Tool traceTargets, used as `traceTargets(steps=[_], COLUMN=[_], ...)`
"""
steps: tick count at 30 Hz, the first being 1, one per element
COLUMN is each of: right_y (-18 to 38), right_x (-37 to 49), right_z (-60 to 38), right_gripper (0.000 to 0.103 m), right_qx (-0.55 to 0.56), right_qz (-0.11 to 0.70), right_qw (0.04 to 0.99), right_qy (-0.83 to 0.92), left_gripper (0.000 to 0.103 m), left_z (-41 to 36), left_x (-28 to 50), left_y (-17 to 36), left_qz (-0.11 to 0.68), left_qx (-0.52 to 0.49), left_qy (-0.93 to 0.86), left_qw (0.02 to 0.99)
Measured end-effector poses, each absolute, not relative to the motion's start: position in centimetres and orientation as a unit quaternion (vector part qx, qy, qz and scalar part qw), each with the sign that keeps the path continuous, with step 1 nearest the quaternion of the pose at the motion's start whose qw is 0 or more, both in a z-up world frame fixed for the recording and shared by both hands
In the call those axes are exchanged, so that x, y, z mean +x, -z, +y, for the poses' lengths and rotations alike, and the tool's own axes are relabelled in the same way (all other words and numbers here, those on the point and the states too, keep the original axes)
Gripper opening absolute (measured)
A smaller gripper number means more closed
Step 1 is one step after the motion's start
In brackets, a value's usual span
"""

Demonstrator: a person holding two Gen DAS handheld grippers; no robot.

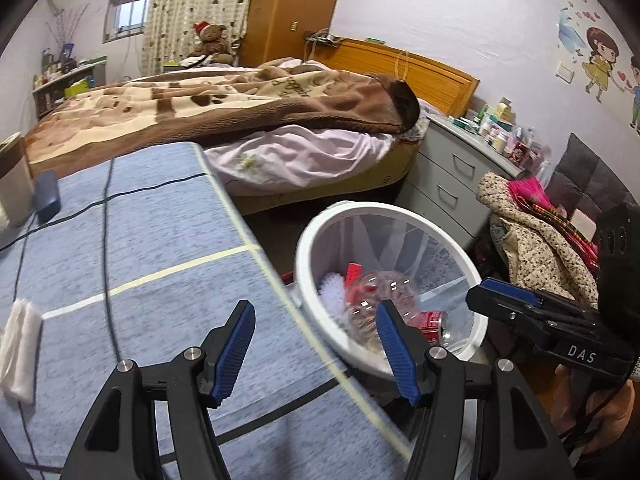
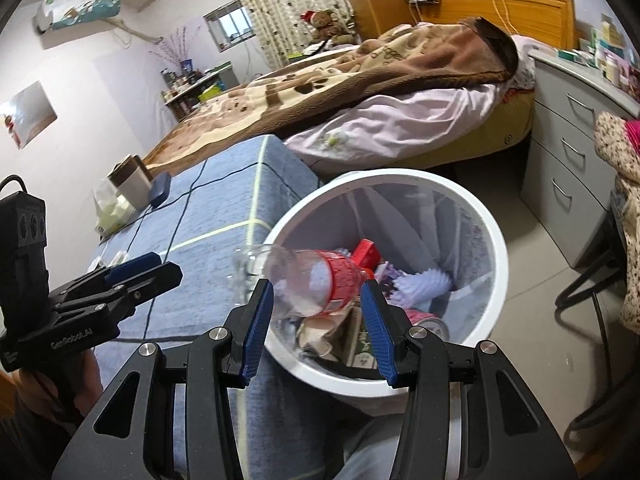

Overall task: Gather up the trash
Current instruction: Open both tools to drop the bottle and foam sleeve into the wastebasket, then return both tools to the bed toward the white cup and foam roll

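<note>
A white bin [image 1: 304,240] [image 2: 496,232] with a clear liner stands on the floor against the blue-covered table [image 1: 140,240] [image 2: 224,208]. Inside lie a clear plastic bottle [image 2: 312,280] [image 1: 380,292] with a red label, a red can [image 1: 434,322], a white brush and paper scraps. My right gripper [image 2: 316,288] [image 1: 480,290] hovers open over the bin's near rim; the bottle lies just beyond its pads, untouched. My left gripper [image 1: 314,312] [image 2: 140,268] is open and empty above the table's edge. A folded white tissue [image 1: 20,344] rests on the table at the left.
A metal cup [image 2: 132,184], a dark blue case [image 2: 160,190] and black cables lie at the table's far end. Behind are a bed with a brown blanket [image 1: 240,100], a grey dresser [image 1: 448,184] and a chair piled with clothes [image 1: 528,240].
</note>
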State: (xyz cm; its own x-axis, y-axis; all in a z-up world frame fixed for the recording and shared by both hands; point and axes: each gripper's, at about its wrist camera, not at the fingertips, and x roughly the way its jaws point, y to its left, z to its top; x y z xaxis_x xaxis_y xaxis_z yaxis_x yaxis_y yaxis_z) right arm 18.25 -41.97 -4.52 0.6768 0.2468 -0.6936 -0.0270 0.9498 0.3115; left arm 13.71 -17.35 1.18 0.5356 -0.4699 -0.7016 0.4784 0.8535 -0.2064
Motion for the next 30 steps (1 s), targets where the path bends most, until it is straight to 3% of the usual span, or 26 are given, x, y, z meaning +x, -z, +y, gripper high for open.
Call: traceTargets(steps=[30], right_y=[3.3], right_x=[18.8], right_z=[-31.6], right_gripper=[0.047], right_qx=[0.064], right_qz=[0.399], right_qw=[0.894], right_qy=[-0.192], left_gripper=[0.062], left_z=[-4.5], left_x=[10.7], left_y=[-1.8], left_qz=[0.377], left_qx=[-0.04], left_qy=[0.13], left_qw=[0.916])
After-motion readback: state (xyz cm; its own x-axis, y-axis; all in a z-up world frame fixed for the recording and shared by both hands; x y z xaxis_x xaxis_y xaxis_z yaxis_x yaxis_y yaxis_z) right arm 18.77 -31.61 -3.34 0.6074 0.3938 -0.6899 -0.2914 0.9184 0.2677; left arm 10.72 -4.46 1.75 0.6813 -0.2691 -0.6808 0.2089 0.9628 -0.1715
